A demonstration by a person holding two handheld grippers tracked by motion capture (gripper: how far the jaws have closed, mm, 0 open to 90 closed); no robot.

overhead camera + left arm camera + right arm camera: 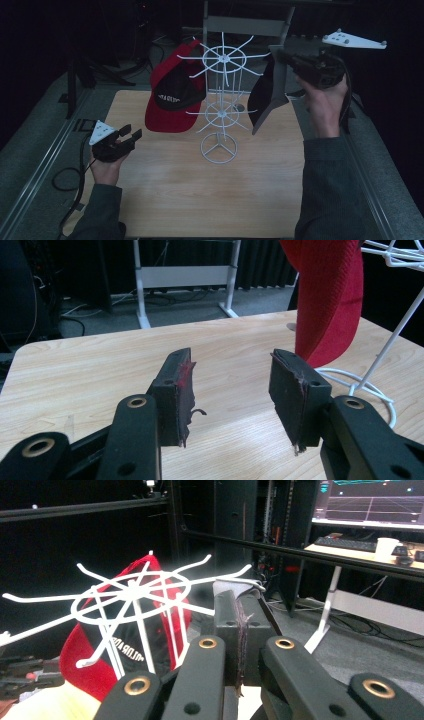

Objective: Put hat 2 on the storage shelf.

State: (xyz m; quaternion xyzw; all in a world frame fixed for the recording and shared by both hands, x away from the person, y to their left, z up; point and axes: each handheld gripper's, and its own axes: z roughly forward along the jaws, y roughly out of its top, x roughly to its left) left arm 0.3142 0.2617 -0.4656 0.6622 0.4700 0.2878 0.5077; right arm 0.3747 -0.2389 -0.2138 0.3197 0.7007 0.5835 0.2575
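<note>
the black cap (263,95) hung from the right gripper (278,53), jaws clamped on its fabric, high beside the rack's (220,107) upper arms. its long axis ran downward, brim lowest. the nearest free hook (235,574) lay just left of the gripper, toward the hub, so the right hand was the one placed to hang it. the left gripper (129,134) rested spread and empty on the table (200,190), well apart, near the red cap (172,90) already hanging.

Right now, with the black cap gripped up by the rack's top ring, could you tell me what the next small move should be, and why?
Probably ease the right gripper toward the nearest free prong of the white wire rack so the black cap catches. Its jaws are shut on the cap, which hangs beside the top ring, while the red cap already hangs opposite.
</note>
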